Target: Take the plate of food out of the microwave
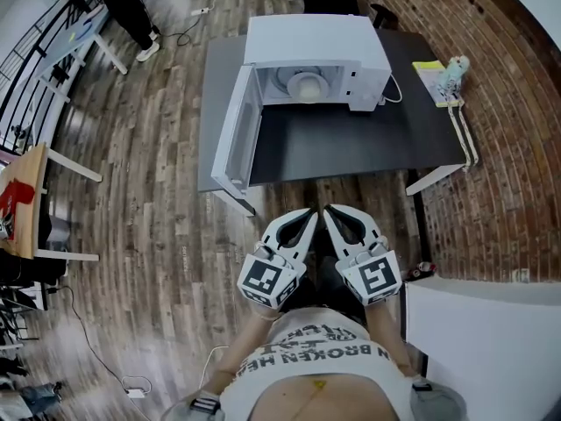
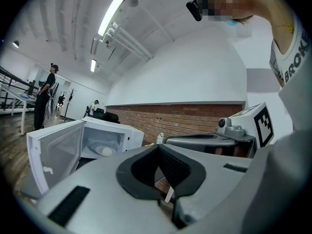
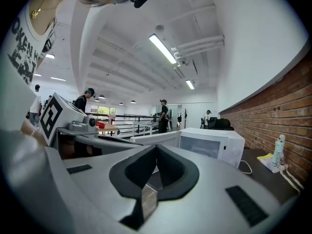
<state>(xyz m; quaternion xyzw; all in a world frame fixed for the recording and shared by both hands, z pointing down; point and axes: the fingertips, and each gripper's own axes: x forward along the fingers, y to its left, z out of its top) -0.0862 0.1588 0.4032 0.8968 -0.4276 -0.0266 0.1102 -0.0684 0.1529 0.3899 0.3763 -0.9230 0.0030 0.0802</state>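
Left hand-held gripper (image 1: 307, 216): held low in front of the person's torso, above the wood floor (image 1: 149, 217). Jaws pressed together, nothing between them. Marker cube toward the body, tips pointing forward.

Right hand-held gripper (image 1: 331, 214): just beside the left one, tips nearly meeting it. Jaws likewise pressed together, nothing held.

Counter (image 1: 351, 143): dark top on white legs, ahead of both gripper tips and apart from them. The near stretch of its top is bare.

Microwave (image 1: 302, 60): white, standing at the far side of the counter, left of centre. Its door (image 1: 235, 134) is swung wide open to the left and reaches toward the counter's near left corner.

Plate of food (image 1: 307, 84): inside the open microwave cavity, a pale rounded mound on a light round dish. It lies ahead of both grippers, well apart from them, with the bare stretch of counter between. Neither gripper touches it.

Cable (image 1: 392, 97): white, looping from the microwave's right side.

Small bottle (image 1: 456, 70) and yellow pad (image 1: 429, 68): at the counter's far right corner, near the brick wall (image 1: 500, 130).

Person (image 1: 131, 7): standing in dark clothes, far off to the left on the floor.
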